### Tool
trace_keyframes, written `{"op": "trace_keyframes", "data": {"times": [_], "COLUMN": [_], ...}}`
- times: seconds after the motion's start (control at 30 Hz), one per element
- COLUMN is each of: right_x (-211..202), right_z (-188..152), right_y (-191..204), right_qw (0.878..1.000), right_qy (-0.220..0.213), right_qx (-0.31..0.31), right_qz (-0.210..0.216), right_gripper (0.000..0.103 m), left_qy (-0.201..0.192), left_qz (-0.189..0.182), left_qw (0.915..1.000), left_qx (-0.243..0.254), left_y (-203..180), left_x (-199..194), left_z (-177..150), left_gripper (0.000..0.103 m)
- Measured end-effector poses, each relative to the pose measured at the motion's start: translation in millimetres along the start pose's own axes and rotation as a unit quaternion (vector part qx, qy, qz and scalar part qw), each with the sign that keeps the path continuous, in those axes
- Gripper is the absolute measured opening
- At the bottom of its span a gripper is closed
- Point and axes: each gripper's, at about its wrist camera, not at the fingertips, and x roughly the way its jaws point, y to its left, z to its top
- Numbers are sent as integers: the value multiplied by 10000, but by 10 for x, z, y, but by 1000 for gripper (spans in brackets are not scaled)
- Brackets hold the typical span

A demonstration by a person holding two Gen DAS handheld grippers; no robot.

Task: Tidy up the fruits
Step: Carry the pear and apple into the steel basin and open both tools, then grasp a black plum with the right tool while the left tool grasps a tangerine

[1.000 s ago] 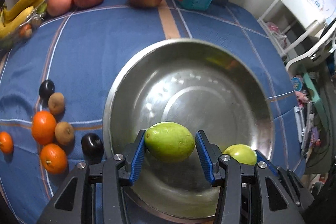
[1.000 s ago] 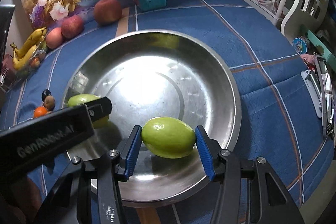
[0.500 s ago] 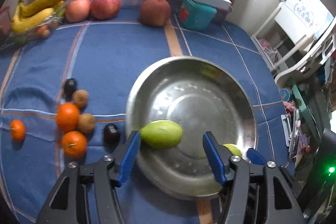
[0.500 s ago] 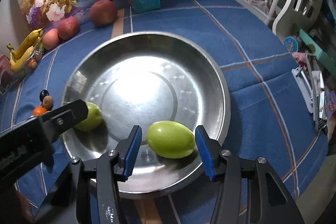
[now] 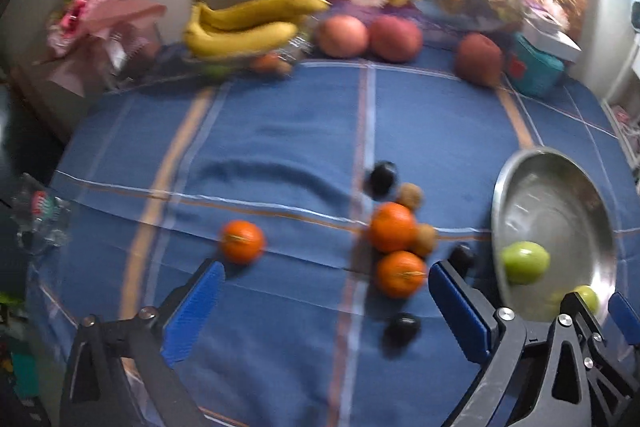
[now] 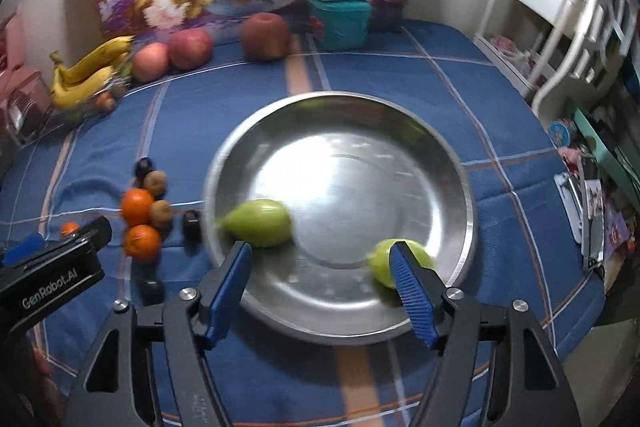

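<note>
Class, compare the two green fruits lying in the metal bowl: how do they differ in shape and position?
In the right wrist view, the left green fruit looks tapered to a point, while the right green fruit looks rounder. The left one lies near the bowl's left rim in full view; the right one lies at the near right rim, partly hidden behind a blue finger. Both are light green, blurred, ungripped and inside the bowl.

Shiny metal bowl, matt woven tablecloth
</note>
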Motion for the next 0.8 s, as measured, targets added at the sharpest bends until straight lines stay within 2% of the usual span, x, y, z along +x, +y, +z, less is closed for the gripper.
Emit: {"op": "trace_keyframes", "data": {"times": [0.07,0.13,0.2,0.4,0.63,0.8], "right_x": [-10,-22,-27,28,181,314], "right_z": [10,24,16,-10,-7,-53], "right_y": [132,304,452,900,1076,1082], "right_qw": [10000,9998,9997,9989,9984,9964], "right_qy": [11,21,34,119,274,436], "right_qx": [-70,-130,-160,-311,-231,-163], "right_qz": [69,141,203,323,448,703], "right_gripper": [72,77,82,82,82,83], "left_qy": [-88,-123,-100,-16,-10,-12], "left_qz": [220,376,469,617,421,-22], "left_qw": [9997,9992,9988,9981,9988,10000], "left_qx": [21,44,56,-83,-234,-77], "left_y": [115,220,344,609,812,811], "left_x": [-25,-22,-9,53,178,272], "left_z": [9,10,11,21,88,146], "left_gripper": [103,103,103,103,103,103]}}
